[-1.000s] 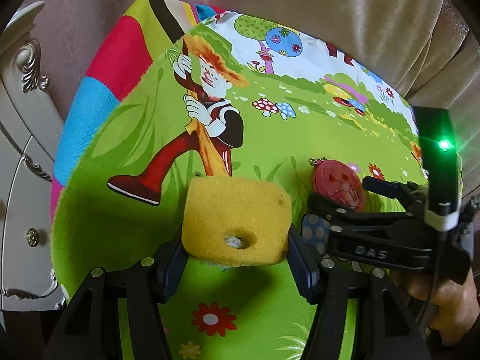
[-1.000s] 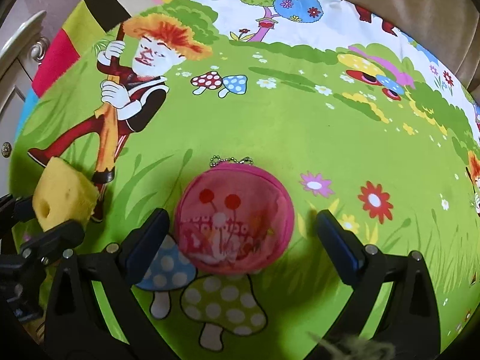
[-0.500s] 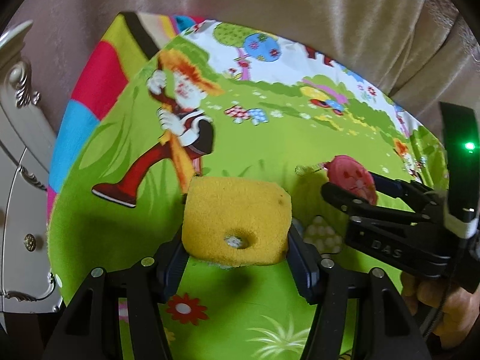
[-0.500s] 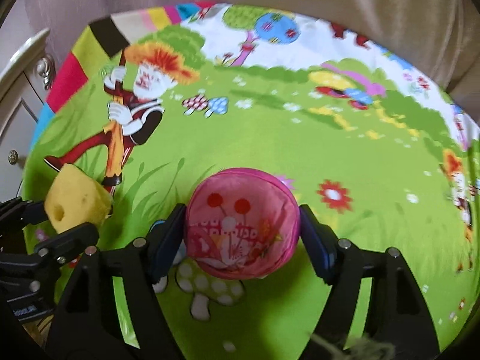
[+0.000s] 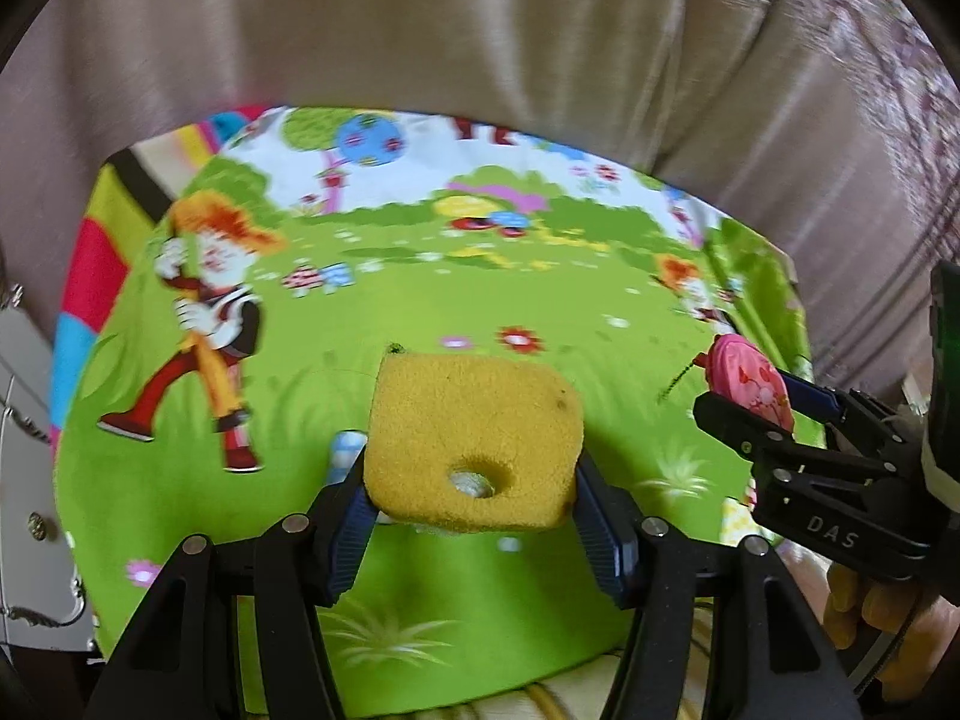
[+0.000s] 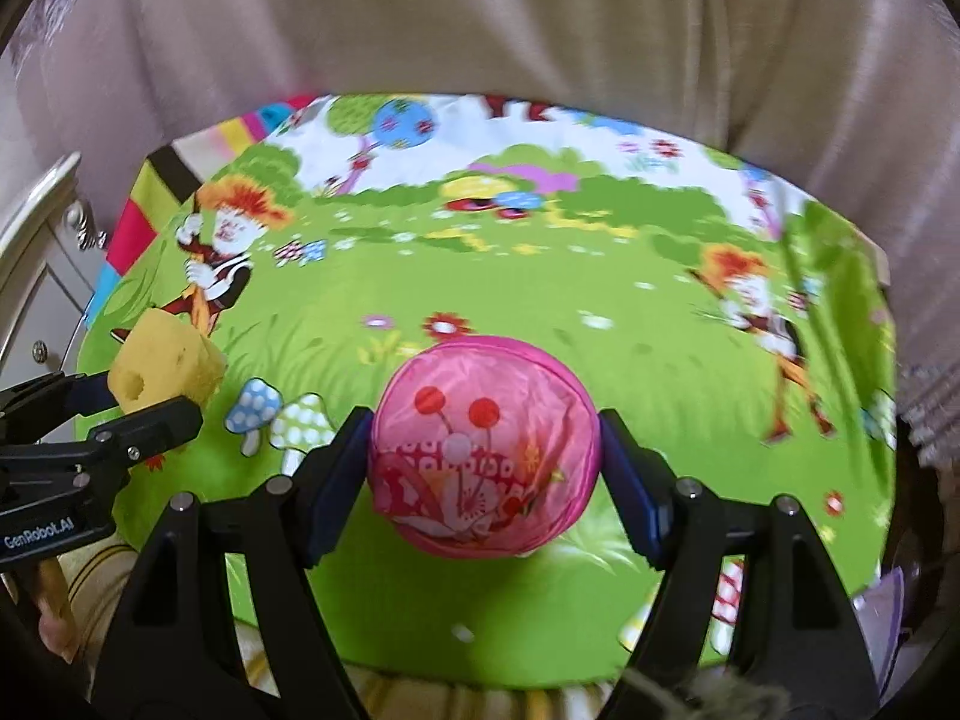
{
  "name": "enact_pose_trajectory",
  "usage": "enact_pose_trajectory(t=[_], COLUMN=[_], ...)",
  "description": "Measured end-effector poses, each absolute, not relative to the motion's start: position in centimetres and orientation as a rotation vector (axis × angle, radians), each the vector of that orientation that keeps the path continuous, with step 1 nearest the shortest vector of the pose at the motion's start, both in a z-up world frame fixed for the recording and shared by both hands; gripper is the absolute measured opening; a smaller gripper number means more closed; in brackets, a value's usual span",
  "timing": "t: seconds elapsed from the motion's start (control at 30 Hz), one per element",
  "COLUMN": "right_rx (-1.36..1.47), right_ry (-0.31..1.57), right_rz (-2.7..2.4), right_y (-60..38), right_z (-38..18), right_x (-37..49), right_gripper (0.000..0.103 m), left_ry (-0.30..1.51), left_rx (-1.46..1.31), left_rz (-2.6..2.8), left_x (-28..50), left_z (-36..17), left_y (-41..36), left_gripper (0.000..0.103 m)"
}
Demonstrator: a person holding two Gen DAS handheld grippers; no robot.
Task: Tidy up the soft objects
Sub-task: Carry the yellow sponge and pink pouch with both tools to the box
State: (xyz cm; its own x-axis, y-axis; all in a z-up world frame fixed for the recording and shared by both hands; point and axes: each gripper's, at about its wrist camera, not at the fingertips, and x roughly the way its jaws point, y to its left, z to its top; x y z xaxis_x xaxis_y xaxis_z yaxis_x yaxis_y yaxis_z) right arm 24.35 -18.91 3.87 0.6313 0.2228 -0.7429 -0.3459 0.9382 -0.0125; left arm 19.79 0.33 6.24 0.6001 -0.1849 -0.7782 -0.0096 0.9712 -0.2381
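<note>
A yellow sponge block (image 5: 474, 420) with a round hole sits pinched between the blue pads of my left gripper (image 5: 474, 504), lifted above the green cartoon cloth (image 5: 420, 300). A round pink pouch (image 6: 480, 420) with red flower print is squeezed between the pads of my right gripper (image 6: 483, 474), also clear of the cloth. In the left wrist view the right gripper (image 5: 762, 402) shows at the right edge carrying the pouch (image 5: 747, 381). At the left of the right wrist view is the left gripper (image 6: 138, 396) with the sponge (image 6: 162, 360).
A beige curtain (image 5: 480, 30) hangs behind the cloth-covered surface. A white cabinet (image 5: 24, 480) with ornate handles stands at the left. A person's hand (image 5: 852, 618) grips the right tool. A pale striped fabric (image 6: 420, 696) shows under the cloth's near edge.
The right gripper's jaws closed onto the pink pouch and lifted it off the cloth. Both grippers rose and drew back, so more of the curtain shows. The sponge stayed held.
</note>
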Motion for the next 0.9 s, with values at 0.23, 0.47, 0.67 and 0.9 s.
enact_pose_trajectory(t=[0.23,0.47,0.67,0.9], right_rx=[-0.082,-0.003,0.064,0.114], right_ry=[0.793,0.771,0.773,0.782], right_rz=[0.229,0.125,0.006,-0.122], right_y=[-25.8,-33.2,-40.9,-48.0], right_z=[6.0,7.3,7.7,7.4], right_x=[20.7,16.7,13.2,9.9], right_gripper=[0.077,0.077,0.077,0.077], left_ry=[0.918,0.924,0.931,0.975], left_rx=[-0.184,-0.130,-0.075,0.003], left_rz=[-0.228,-0.365,-0.496,-0.623], left_x=[18.9,17.5,15.9,13.7], left_z=[7.9,8.9,9.3,8.9], left_y=[-6.0,-13.0,-19.7,-26.6], left_gripper=[0.061,0.061,0.061,0.061])
